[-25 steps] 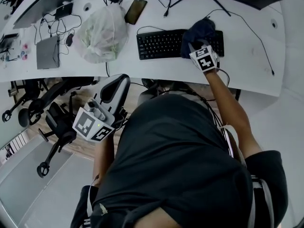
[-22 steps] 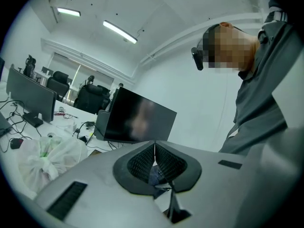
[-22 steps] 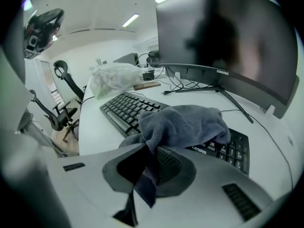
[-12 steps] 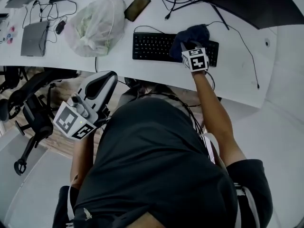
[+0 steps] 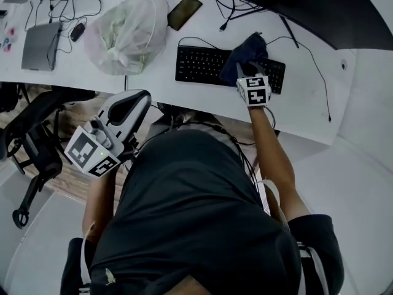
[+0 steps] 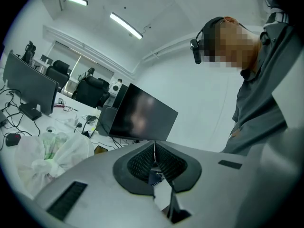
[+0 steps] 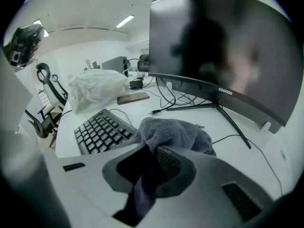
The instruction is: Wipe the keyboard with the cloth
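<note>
Right gripper view: cloth point(image 7: 176, 131) in tool point(image 7: 150, 161)

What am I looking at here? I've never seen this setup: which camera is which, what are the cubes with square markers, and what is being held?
There is no robot arm. A person holds a hand tool in each hand, and each tool ends in a two-jaw claw. The marker cubes are part of those tools.

The top-down picture comes from a camera on the person's head. The other two come from cameras riding on the tools, each looking along its own jaws.

The right claw is shut on a dark cloth, which lies bunched on the right part of a black keyboard on the white desk. The left claw is held off the desk at the person's left side, jaws together with nothing between them.

Also on the desk are a plastic bag, a phone and a monitor.
</note>
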